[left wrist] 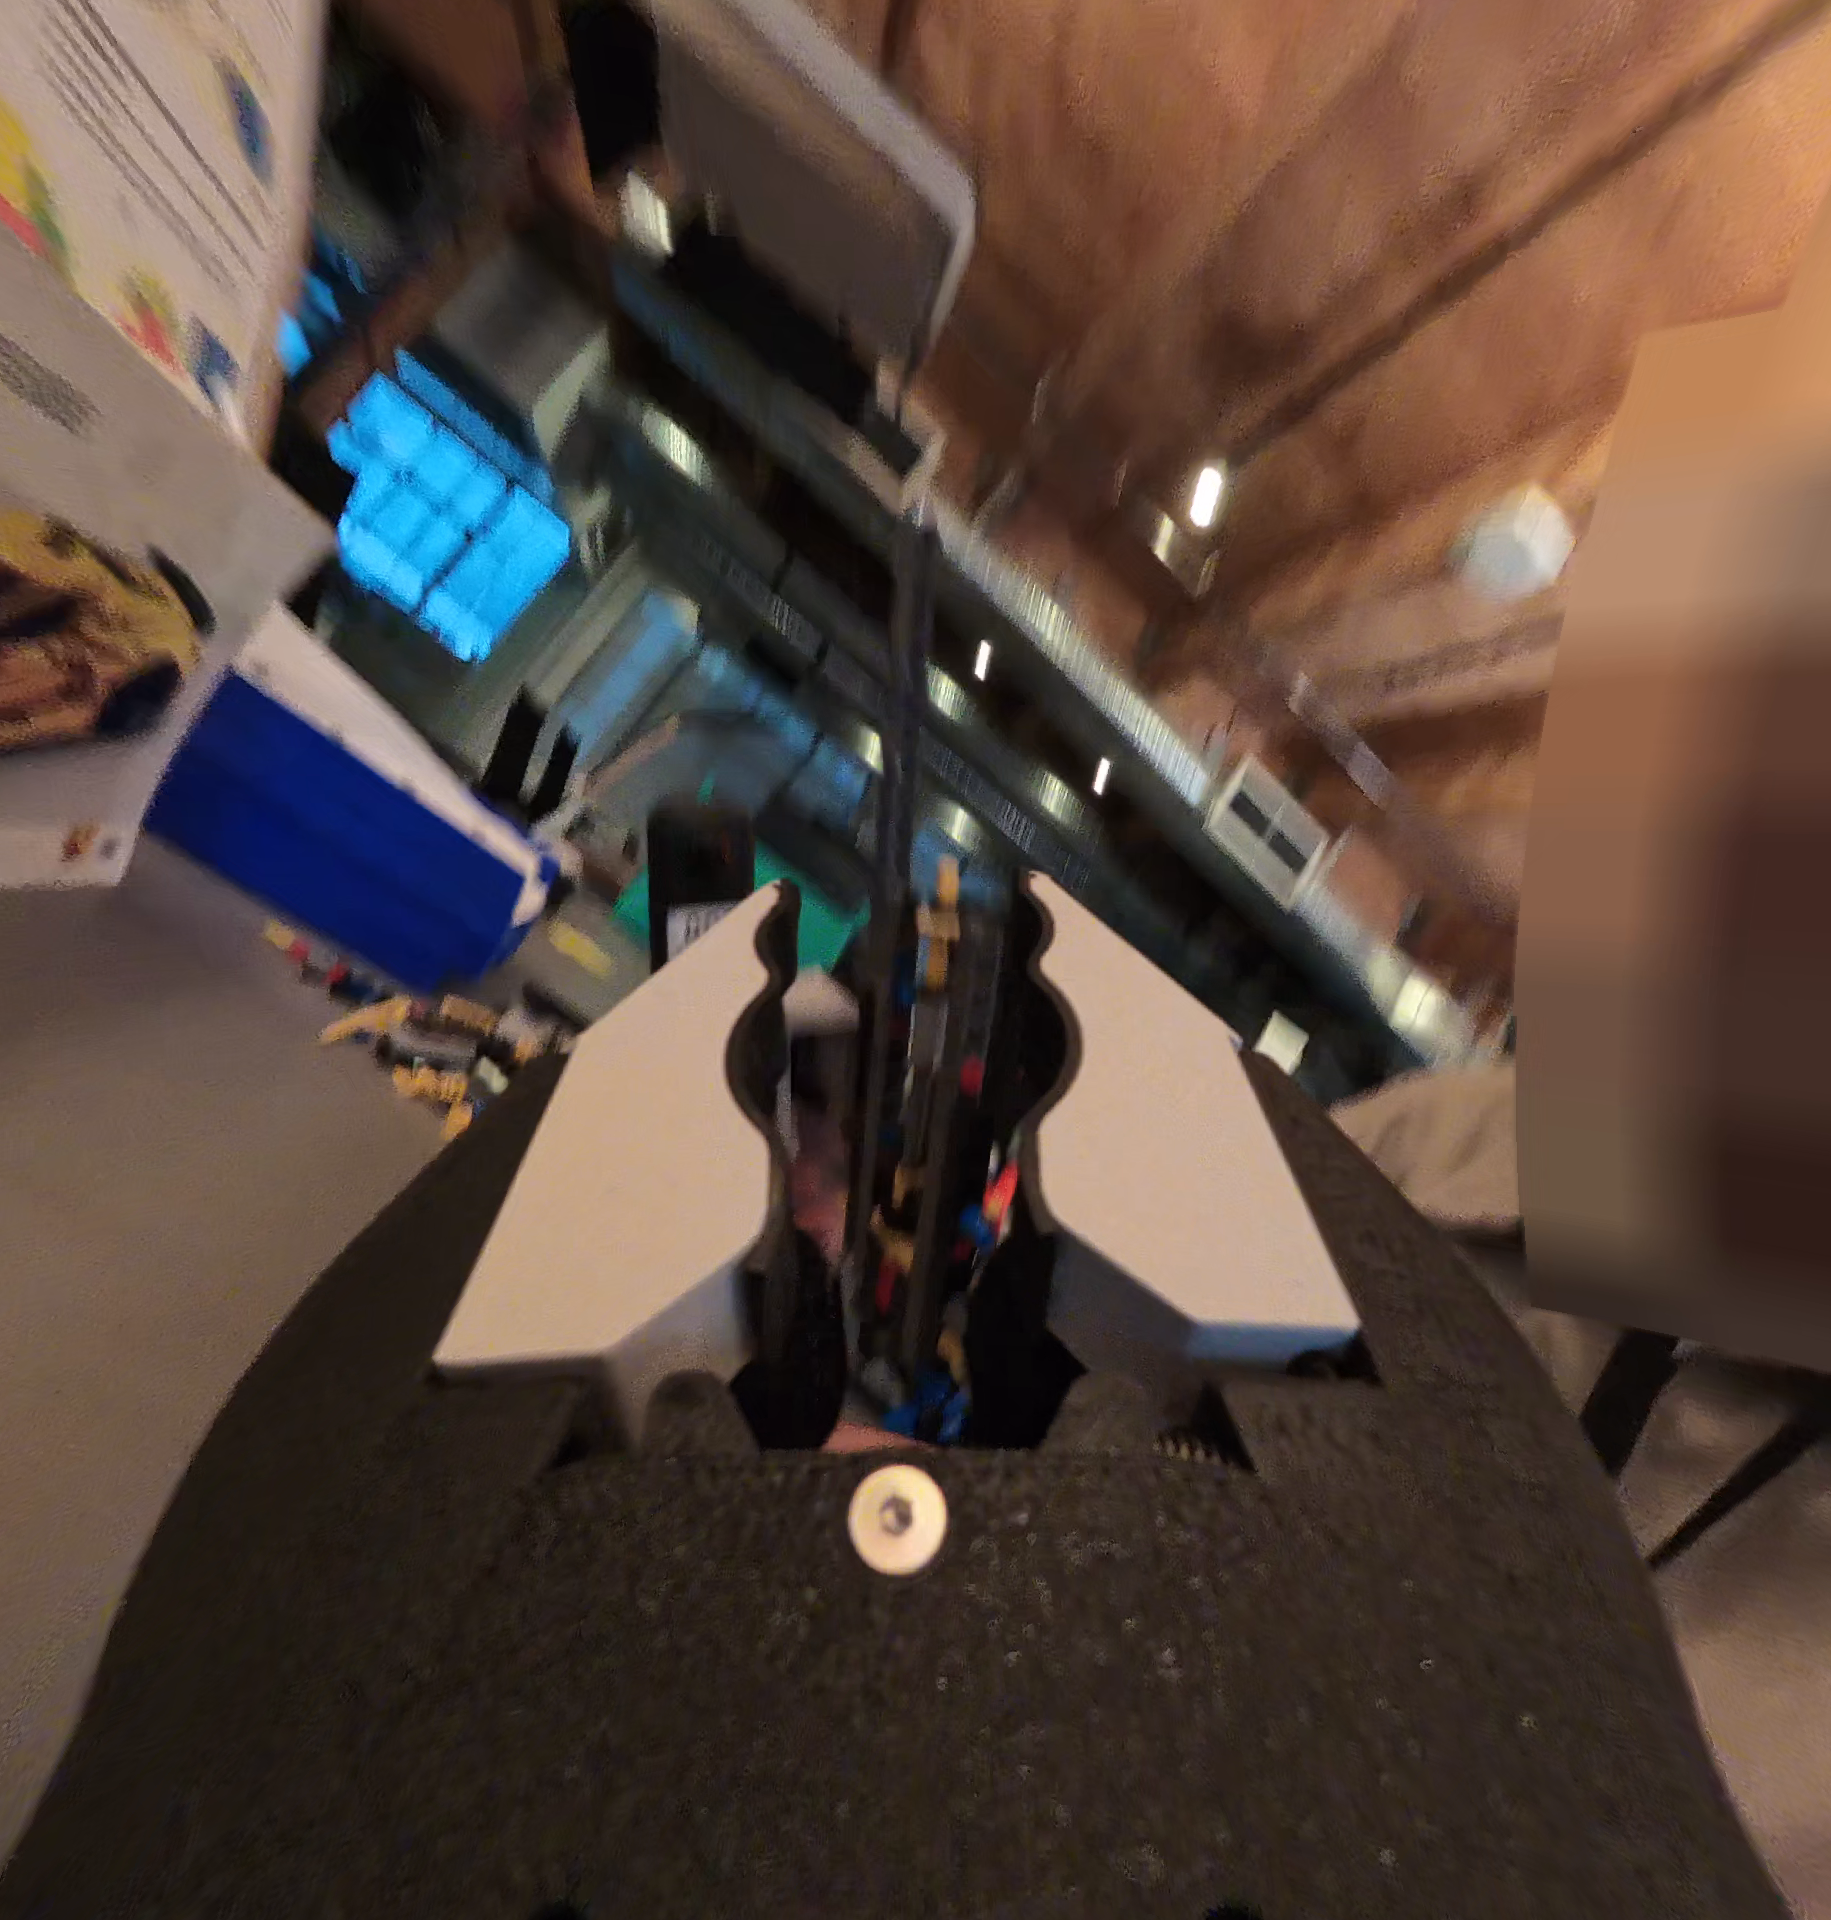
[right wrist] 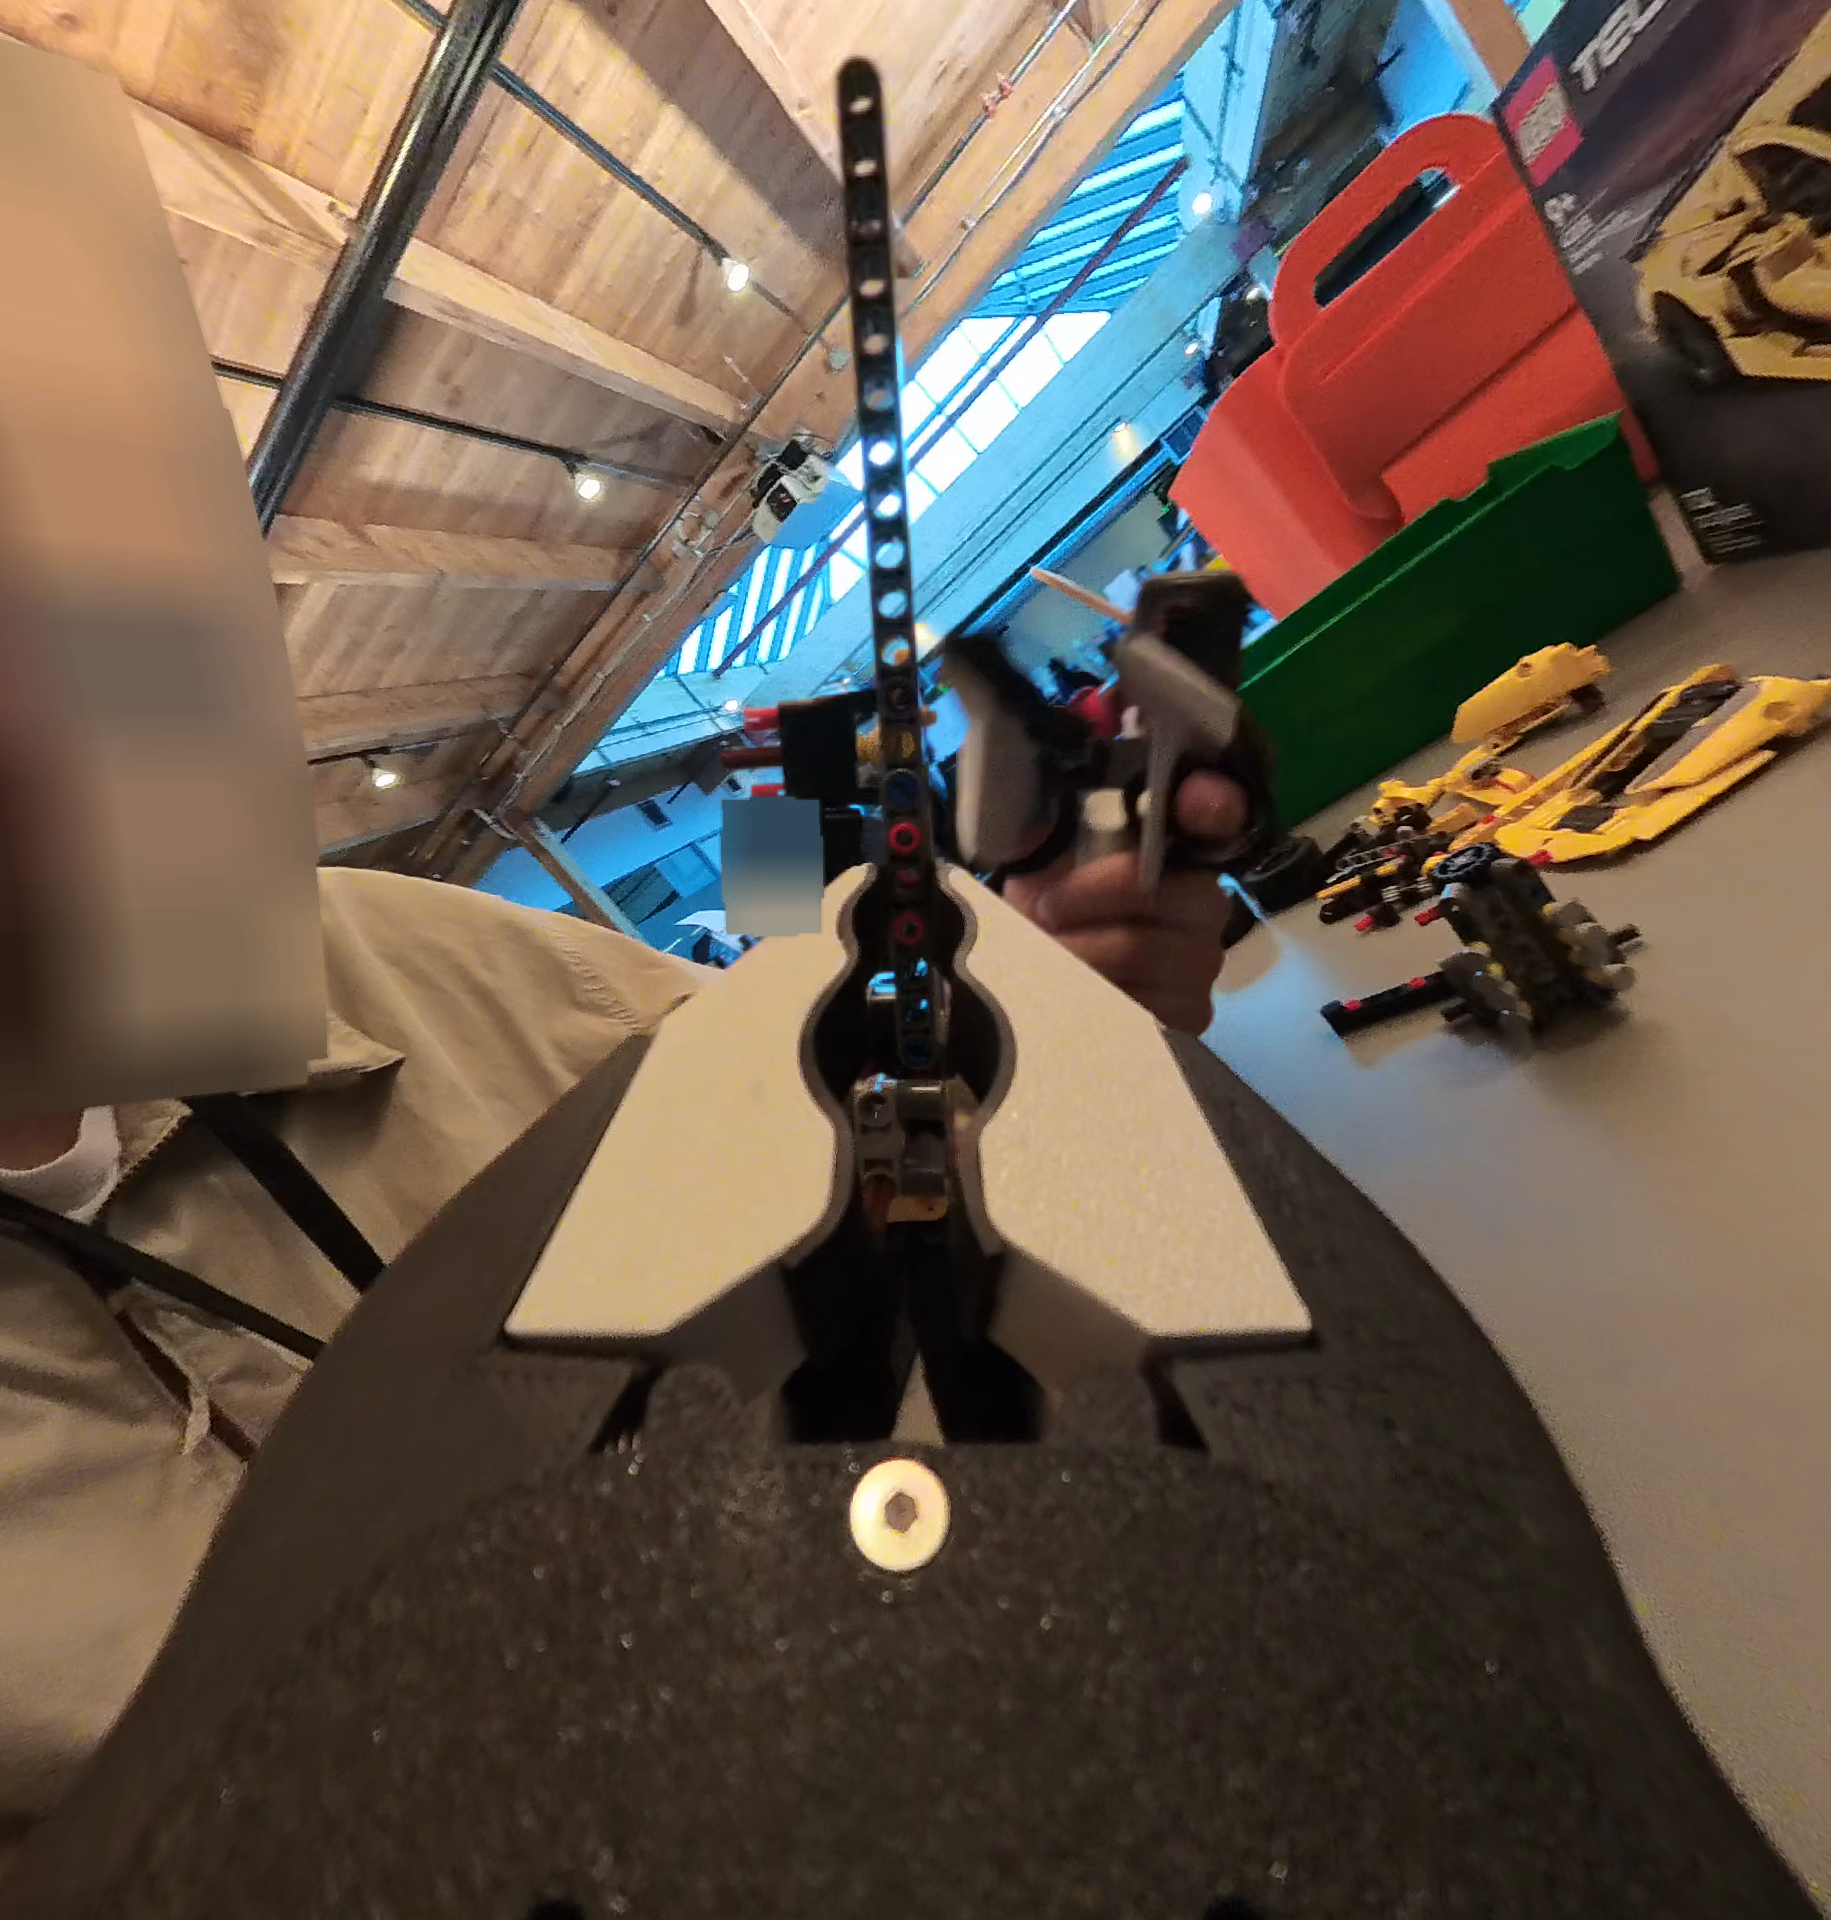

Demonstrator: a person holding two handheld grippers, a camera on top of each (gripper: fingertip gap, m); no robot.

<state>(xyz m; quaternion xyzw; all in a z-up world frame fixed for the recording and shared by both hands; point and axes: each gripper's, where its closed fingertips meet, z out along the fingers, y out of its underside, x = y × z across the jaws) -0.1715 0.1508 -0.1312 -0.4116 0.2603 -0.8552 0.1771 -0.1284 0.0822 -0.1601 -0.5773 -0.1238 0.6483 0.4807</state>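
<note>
Two handheld grippers met on one toy-brick assembly, lifted above a grey table (right wrist: 1617, 1299).

Only the right wrist view was sharp: the right gripper (right wrist: 903, 883) was nearly shut, clamping a black holed beam assembly (right wrist: 883, 499) rising between its fingers, with the left gripper (right wrist: 1056, 727) beyond. The blurred left view showed the left gripper's (left wrist: 906, 894) fingers narrowly parted around the assembly (left wrist: 916, 1039); grip unclear.

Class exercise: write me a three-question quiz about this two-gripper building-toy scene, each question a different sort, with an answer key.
1. True or false: the right gripper has its jaws shut on a long black holed beam.
2. Which colour is the bin beside the red carrier? A blue, B green, C white.
3. Fill in: the loose car body panels on the grey table are ____.

Key: 1 true; 2 B; 3 yellow.
</note>
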